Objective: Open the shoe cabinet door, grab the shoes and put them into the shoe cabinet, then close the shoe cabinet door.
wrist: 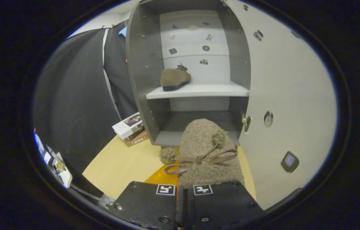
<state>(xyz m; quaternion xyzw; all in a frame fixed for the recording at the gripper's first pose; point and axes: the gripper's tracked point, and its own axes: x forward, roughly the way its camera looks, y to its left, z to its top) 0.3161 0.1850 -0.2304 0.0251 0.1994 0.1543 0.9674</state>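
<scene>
I find the shoe cabinet [141,80] standing open at the far side of the worktop [119,166], its door [282,95] swung out to the right with the hinges showing on its inner face. One brown shoe [175,78] already sits on the left part of the white shelf [199,91], long axis across the shelf. The lower compartment beneath it appears vacant.

The second shoe [207,153], a fuzzy tan slipper-type with a ribbon bow and pompoms, is held up just ahead of the gripper [184,191]. Its long axis runs away from me towards the cabinet, far end aimed at the lower compartment; I judge that end to be the toe, though I cannot confirm it. The gripper's fingers are drawn almost together, apparently pinching the shoe's near edge; the contact itself is hidden.

Risks, in my judgement: the hold is at one end only, so the shoe may droop or slip on the way in. The loose bow and pompoms could snag the cabinet's front edge. A drift to the right would knock the shoe against the door or its hinge.

A stack of books [130,127] lies left of the cabinet.
</scene>
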